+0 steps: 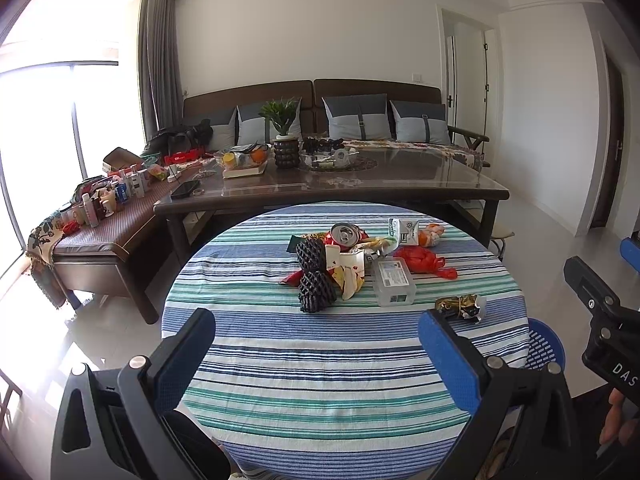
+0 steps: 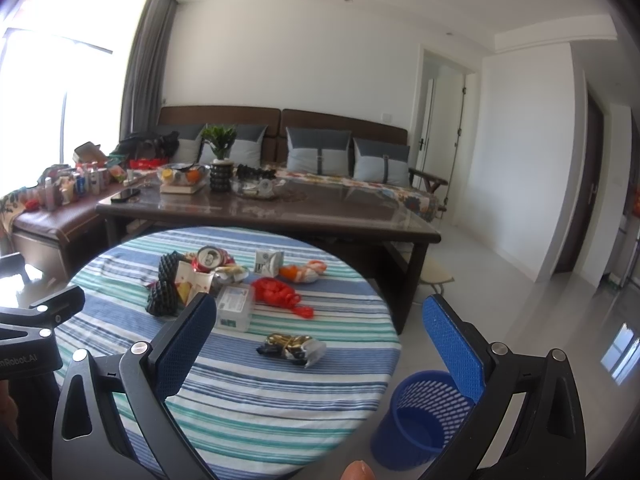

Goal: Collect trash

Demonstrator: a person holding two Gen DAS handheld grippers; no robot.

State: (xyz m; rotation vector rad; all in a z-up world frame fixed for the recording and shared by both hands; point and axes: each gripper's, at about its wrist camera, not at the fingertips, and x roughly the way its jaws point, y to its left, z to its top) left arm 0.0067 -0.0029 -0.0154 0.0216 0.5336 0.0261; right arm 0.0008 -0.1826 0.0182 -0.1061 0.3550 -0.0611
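Observation:
A pile of trash lies on the round striped table (image 1: 320, 380): a black foam net (image 1: 314, 276), a crushed red can (image 1: 346, 235), a clear plastic box (image 1: 394, 282), a red plastic bag (image 1: 420, 260), a small carton (image 1: 404, 231) and a gold-black wrapper (image 1: 460, 306). My left gripper (image 1: 316, 340) is open and empty, above the near part of the table. My right gripper (image 2: 320, 328) is open and empty, near the wrapper (image 2: 290, 346) in the right wrist view. A blue mesh bin (image 2: 420, 420) stands on the floor right of the table (image 2: 240, 400).
A dark glass-topped coffee table (image 1: 400, 184) stands just behind the round table, with a plant, fruit and dishes on it. A sofa with cushions (image 1: 356, 116) is behind that. A cluttered bench (image 1: 100, 208) stands at the left. Tiled floor (image 2: 520, 300) lies to the right.

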